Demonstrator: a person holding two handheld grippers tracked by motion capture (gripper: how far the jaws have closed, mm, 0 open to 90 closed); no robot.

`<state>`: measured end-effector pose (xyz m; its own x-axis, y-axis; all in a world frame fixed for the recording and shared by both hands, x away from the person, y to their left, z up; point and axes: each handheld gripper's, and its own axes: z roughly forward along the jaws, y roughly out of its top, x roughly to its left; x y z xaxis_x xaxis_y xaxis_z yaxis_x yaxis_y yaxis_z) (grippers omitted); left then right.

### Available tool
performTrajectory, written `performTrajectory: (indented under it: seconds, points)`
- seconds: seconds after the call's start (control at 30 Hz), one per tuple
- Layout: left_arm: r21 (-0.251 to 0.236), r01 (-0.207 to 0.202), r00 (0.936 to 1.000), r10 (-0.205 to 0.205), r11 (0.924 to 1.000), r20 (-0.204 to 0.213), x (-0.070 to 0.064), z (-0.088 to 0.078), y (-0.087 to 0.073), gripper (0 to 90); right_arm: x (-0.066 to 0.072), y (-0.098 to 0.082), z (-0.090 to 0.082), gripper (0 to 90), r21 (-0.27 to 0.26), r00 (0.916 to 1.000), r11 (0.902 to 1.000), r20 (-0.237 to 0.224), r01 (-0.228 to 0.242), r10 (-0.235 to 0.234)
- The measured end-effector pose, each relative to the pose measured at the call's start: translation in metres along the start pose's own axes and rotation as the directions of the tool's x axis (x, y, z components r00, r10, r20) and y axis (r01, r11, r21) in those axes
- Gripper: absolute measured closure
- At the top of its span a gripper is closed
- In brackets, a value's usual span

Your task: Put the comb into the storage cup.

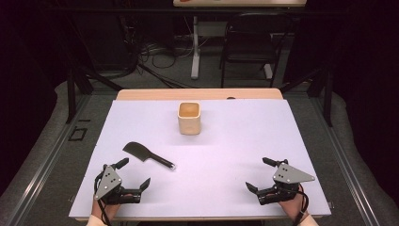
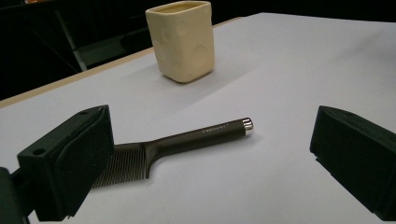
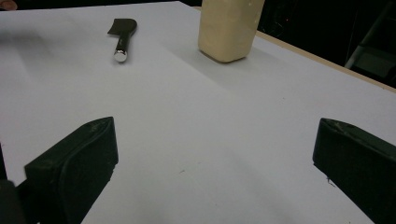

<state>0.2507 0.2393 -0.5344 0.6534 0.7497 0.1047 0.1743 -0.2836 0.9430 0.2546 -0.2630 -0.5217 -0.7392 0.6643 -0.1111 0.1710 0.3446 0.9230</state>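
Note:
A black comb (image 1: pixel 147 154) with a round handle and a silver end cap lies flat on the white table sheet (image 1: pixel 221 146), left of centre. A cream square cup (image 1: pixel 189 117) stands upright farther back, near the middle. My left gripper (image 1: pixel 133 173) rests at the front left, just in front of the comb, jaws wide open and empty. In the left gripper view the comb (image 2: pixel 187 140) lies between and beyond the jaws, with the cup (image 2: pixel 183 39) behind it. My right gripper (image 1: pixel 259 174) sits open at the front right. Its view holds the comb (image 3: pixel 122 35) and the cup (image 3: pixel 229 28) far off.
A wooden strip (image 1: pixel 197 94) edges the table's far side. Beyond it stand a dark chair (image 1: pixel 249 42), a white table leg (image 1: pixel 195 47) and loose cables on the floor. Dark stand legs flank both sides of the table.

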Motion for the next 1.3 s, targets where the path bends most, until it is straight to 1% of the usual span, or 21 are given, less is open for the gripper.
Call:
performTrajectory:
  seconds: [0.1, 0.2, 0.37, 0.43, 0.5, 0.57, 0.6, 0.63, 0.67, 0.73, 0.77, 0.83, 0.9, 0.97, 1.1, 1.23, 1.27, 1.3]
  points:
    - [0.008, 0.003, 1.0000, -0.003, 1.0000, 0.002, 0.000, 0.000, 0.001, 0.1, 0.001, 0.001, 0.000, 0.0, -0.006, 0.9999, 0.9999, -0.001, 0.010, -0.010]
    - [0.010, 0.000, 0.9999, 0.000, 0.9999, -0.011, 0.001, 0.000, 0.002, 0.1, 0.001, 0.000, 0.000, 0.0, -0.001, 1.0000, 1.0000, -0.003, 0.007, -0.007]
    - [0.022, 0.018, 0.9996, -0.018, 0.9996, -0.020, 0.003, 0.002, 0.004, 0.1, 0.001, 0.000, 0.000, 0.0, -0.001, 1.0000, 1.0000, 0.000, 0.007, -0.007]
    - [0.053, 0.021, 0.9996, -0.020, 0.9984, -0.019, 0.003, 0.005, 0.006, 0.2, 0.001, 0.000, 0.000, 0.0, -0.004, 1.0000, 1.0000, 0.002, 0.007, -0.007]
    - [0.058, 0.024, 0.9995, -0.023, 0.9980, -0.022, 0.003, 0.009, 0.007, 0.3, 0.000, 0.000, 0.001, 0.0, 0.005, 1.0000, 1.0000, 0.000, 0.002, -0.002]
    - [0.074, 0.028, 0.9996, -0.027, 0.9969, -0.010, 0.002, 0.014, 0.009, 0.3, 0.000, 0.000, 0.001, 0.0, 0.002, 1.0000, 1.0000, 0.002, 0.006, -0.006]
    - [0.090, 0.021, 0.9997, -0.020, 0.9957, -0.012, 0.001, 0.016, 0.010, 0.2, 0.001, 0.000, 0.000, 0.0, 0.002, 1.0000, 1.0000, 0.003, 0.007, -0.007]
    - [0.121, 0.021, 0.9997, -0.019, 0.9924, -0.017, 0.000, 0.020, 0.012, 0.3, 0.001, 0.000, 0.001, 0.0, 0.005, 1.0000, 1.0000, 0.002, 0.008, -0.008]
    - [0.121, 0.021, 0.9997, -0.019, 0.9924, -0.017, 0.000, 0.020, 0.012, 0.2, 0.001, 0.000, 0.001, 0.0, 0.005, 1.0000, 1.0000, 0.002, 0.008, -0.008]
    - [0.138, 0.024, 0.9996, -0.022, 0.9901, -0.020, 0.000, 0.022, 0.015, 0.2, 0.000, 0.000, 0.001, 0.0, 0.007, 1.0000, 0.9999, 0.002, 0.008, -0.008]
    - [0.133, 0.036, 0.9991, -0.033, 0.9904, -0.027, 0.001, 0.023, 0.018, 0.3, 0.000, 0.000, 0.001, 0.0, 0.007, 1.0000, 1.0000, 0.003, 0.007, -0.007]
    - [0.135, 0.038, 0.9990, -0.035, 0.9901, -0.029, 0.002, 0.024, 0.019, 0.4, 0.000, 0.000, 0.001, 0.0, 0.009, 1.0000, 0.9999, 0.001, 0.007, -0.007]
    - [0.135, 0.053, 0.9982, -0.048, 0.9894, -0.034, 0.003, 0.027, 0.020, 0.4, 0.001, 0.000, 0.002, 0.0, 0.010, 1.0000, 0.9999, 0.002, 0.009, -0.009]
    - [0.152, 0.062, 0.9977, -0.057, 0.9864, -0.036, 0.005, 0.034, 0.022, 0.3, 0.001, 0.000, 0.002, 0.0, 0.009, 0.9999, 0.9999, 0.001, 0.012, -0.012]
    - [0.153, 0.071, 0.9973, -0.067, 0.9856, -0.030, 0.006, 0.041, 0.023, 0.0, 0.001, 0.000, 0.002, 0.0, 0.008, 0.9999, 0.9999, 0.001, 0.011, -0.011]
    - [0.164, 0.077, 0.9970, -0.075, 0.9834, -0.019, 0.006, 0.051, 0.026, 0.0, 0.000, 0.000, 0.003, 0.0, 0.009, 0.9999, 0.9999, -0.004, 0.012, -0.011]
    - [0.171, 0.078, 0.9969, -0.077, 0.9822, -0.011, 0.006, 0.055, 0.028, 0.0, 0.000, 0.000, 0.004, 0.0, 0.011, 0.9999, 0.9999, -0.007, 0.012, -0.012]
    - [0.171, 0.078, 0.9969, -0.077, 0.9822, -0.011, 0.006, 0.055, 0.028, 0.0, 0.000, 0.000, 0.004, 0.0, 0.013, 0.9999, 0.9998, -0.007, 0.012, -0.012]
